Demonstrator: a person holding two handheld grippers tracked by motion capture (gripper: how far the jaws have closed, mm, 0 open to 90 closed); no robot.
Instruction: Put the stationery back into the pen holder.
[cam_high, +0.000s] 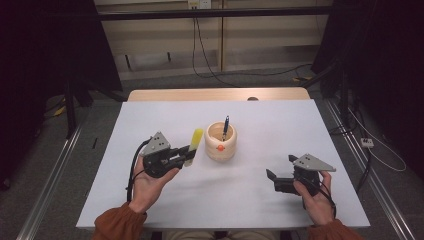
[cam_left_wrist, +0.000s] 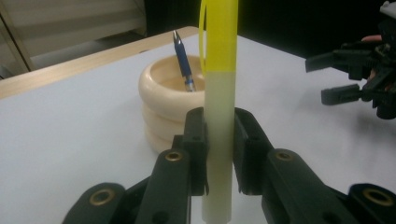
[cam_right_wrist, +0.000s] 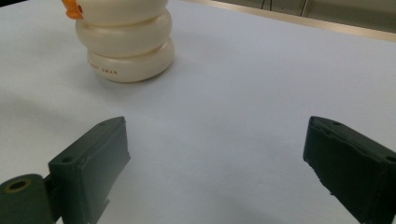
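The yellow-and-cream marker (cam_high: 194, 145) is clamped in the left gripper (cam_high: 186, 153), just to the left of a cream ringed holder (cam_high: 220, 143) that stands near the middle of the white table (cam_high: 150, 115). In the high view a blue pen (cam_high: 226, 127) stands leaning inside the holder, and a small orange knob (cam_high: 219, 148) sits on the holder's near side. The person's left hand (cam_high: 145, 182) carries its gripper with the marker tilted up and away, its yellow end farthest from the jaws. The right gripper (cam_high: 272, 180), held in the right hand (cam_high: 315, 197), sits low over the table's right near part, well apart from the holder. In the left gripper view, the jaws are closed tight on the cream lower barrel of the marker (cam_left_wrist: 218, 116), which rises upright between them to its yellow upper part; the holder (cam_left_wrist: 163, 107) with the blue pen (cam_left_wrist: 183, 60) stands just behind to the left, and the right gripper (cam_left_wrist: 343, 77) shows far off at the right edge. In the right gripper view, the jaws of the right gripper (cam_right_wrist: 215, 158) are spread wide with nothing between them but bare table (cam_right_wrist: 233, 93), and the holder (cam_right_wrist: 125, 42) stands ahead at upper left, its orange knob (cam_right_wrist: 71, 8) at the top edge.
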